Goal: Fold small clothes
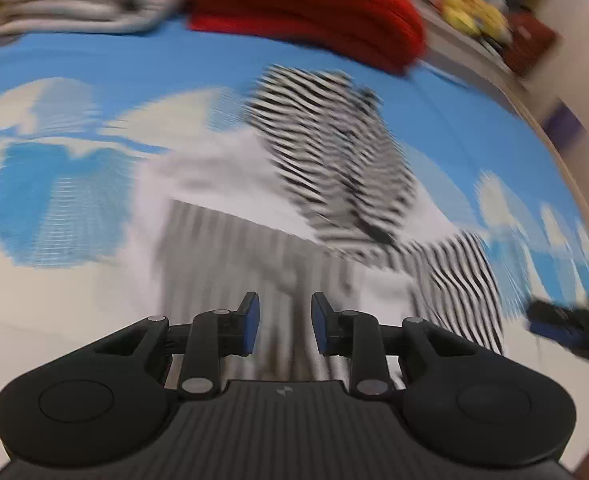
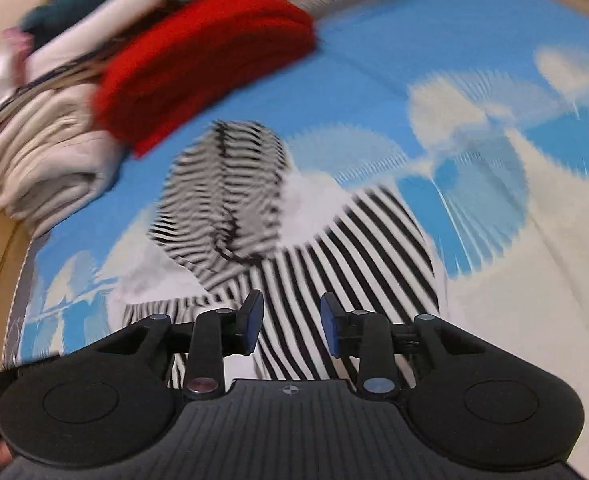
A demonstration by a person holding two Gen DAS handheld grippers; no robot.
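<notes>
Counting one striped garment [image 2: 294, 240], two folded piles [image 2: 198, 60]

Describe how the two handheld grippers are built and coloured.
Both match: the left gripper and right gripper have a ribbed dark grey body with a small emblem, two round black side housings, black linkage arms with silver pivot pins, and two black fingers faced with blue pads. No cables or sleeves show.
</notes>
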